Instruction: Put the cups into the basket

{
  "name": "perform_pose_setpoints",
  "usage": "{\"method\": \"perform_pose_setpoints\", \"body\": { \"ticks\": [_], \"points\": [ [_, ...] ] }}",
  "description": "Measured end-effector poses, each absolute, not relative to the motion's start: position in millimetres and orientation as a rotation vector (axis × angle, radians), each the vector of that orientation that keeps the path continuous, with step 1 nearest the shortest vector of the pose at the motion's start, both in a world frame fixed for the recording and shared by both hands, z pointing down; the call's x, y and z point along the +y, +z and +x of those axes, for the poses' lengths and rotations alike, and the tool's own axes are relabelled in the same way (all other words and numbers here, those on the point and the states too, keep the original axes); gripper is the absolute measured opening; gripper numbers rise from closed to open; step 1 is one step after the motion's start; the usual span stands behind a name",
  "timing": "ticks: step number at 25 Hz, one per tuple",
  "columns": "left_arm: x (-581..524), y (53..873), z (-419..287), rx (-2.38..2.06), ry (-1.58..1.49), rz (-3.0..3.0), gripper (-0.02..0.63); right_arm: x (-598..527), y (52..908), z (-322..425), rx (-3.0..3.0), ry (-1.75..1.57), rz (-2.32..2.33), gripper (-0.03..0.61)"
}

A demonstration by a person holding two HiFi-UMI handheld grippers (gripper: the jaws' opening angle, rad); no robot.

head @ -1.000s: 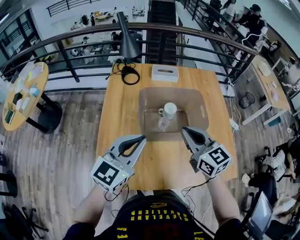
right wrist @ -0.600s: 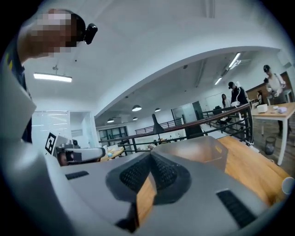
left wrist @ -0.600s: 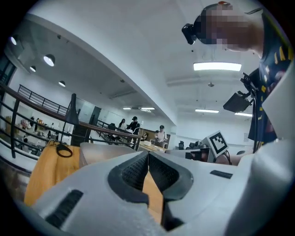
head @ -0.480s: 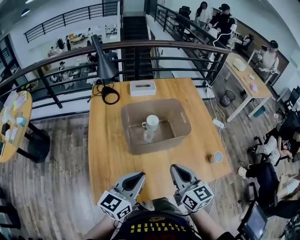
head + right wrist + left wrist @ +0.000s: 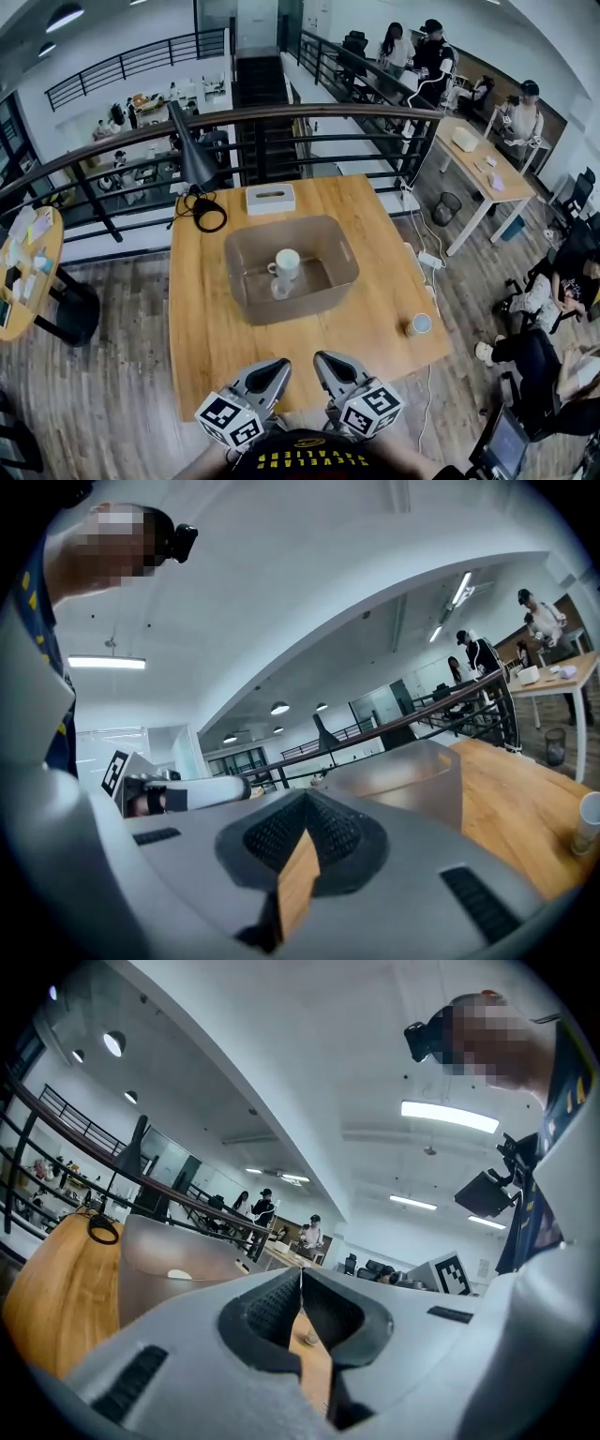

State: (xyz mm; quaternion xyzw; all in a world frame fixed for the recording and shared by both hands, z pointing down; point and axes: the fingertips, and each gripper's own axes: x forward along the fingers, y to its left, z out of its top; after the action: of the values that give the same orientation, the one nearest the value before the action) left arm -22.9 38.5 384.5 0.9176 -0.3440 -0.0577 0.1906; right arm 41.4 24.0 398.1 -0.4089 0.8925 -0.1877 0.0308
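A translucent grey basket stands in the middle of the wooden table. Inside it are a white mug and a clear glass. A small cup stands alone near the table's right edge and shows at the far right of the right gripper view. My left gripper and right gripper hover side by side at the table's near edge, both shut and empty, well short of the basket. The basket wall appears ahead in the left gripper view and the right gripper view.
A white tissue box, a black desk lamp and a coiled black cable sit at the table's far end, against a metal railing. A cable and power strip hang off the right side.
Both grippers have drawn back from beside the basket to the table's near edge and sunk a little. The view has shifted, so the cup at the right edge has come into sight.
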Motion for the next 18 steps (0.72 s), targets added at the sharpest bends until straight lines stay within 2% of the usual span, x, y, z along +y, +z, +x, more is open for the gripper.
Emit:
{"method": "perform_pose_setpoints", "body": {
  "ticks": [18],
  "points": [
    [59.5,381.2,111.2,-0.838,-0.129,2.626,0.011,54.7,398.9,157.3,2.746,-0.537,-1.385,0.012]
  ]
}}
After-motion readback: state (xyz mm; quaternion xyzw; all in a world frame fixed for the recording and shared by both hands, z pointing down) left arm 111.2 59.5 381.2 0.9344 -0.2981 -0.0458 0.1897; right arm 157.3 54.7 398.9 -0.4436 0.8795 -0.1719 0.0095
